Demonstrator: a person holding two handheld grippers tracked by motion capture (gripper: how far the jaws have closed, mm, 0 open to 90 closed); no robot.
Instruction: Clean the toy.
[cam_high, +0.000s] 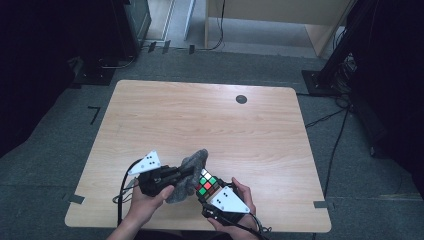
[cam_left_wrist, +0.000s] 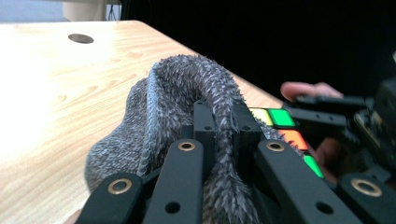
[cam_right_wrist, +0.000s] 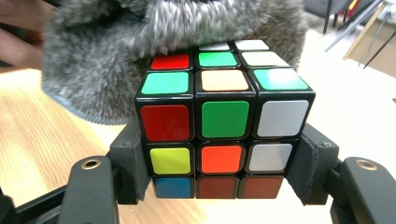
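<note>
Cube: a colour puzzle cube sat above the near edge of the table, gripped at its lower sides between the jaws of the right gripper.
Cloth: a fuzzy grey cloth draped against the cube's far side, touching its top.
Left gripper: the left gripper had its jaws closed tight on a fold of the cloth, just beside the cube.
Right gripper: jaws partly open, pressed against the cube.
Hands: one hand held each gripper.
</note>
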